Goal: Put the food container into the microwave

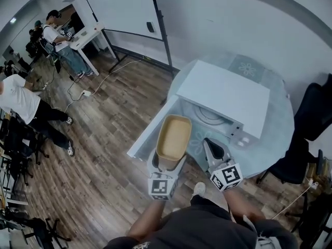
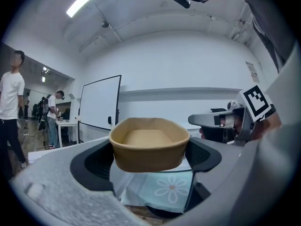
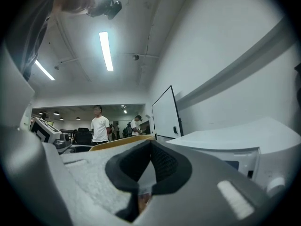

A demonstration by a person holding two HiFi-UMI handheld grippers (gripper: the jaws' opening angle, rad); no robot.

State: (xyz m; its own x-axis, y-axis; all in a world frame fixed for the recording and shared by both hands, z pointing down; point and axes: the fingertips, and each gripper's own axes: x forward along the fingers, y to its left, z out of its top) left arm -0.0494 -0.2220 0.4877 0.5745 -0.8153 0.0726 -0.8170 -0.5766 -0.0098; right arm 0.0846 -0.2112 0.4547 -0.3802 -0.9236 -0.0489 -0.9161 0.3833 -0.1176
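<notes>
The left gripper point(image 2: 149, 160) is clamped on the near end of the tan food container point(image 1: 174, 137), holding it level just in front of the open microwave point(image 1: 228, 95), beside its swung-out door point(image 1: 147, 139). The right gripper point(image 1: 213, 150) hangs just right of it, jaws pressed together on nothing. From here I'd carry the container far and slightly right into the cavity, flat and clear of the door, and set it on the turntable point(image 1: 207, 115).

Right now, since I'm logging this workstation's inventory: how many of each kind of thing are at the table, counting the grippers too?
food container: 1
microwave: 1
grippers: 2, the left gripper and the right gripper
table: 1
Total: 5
</notes>
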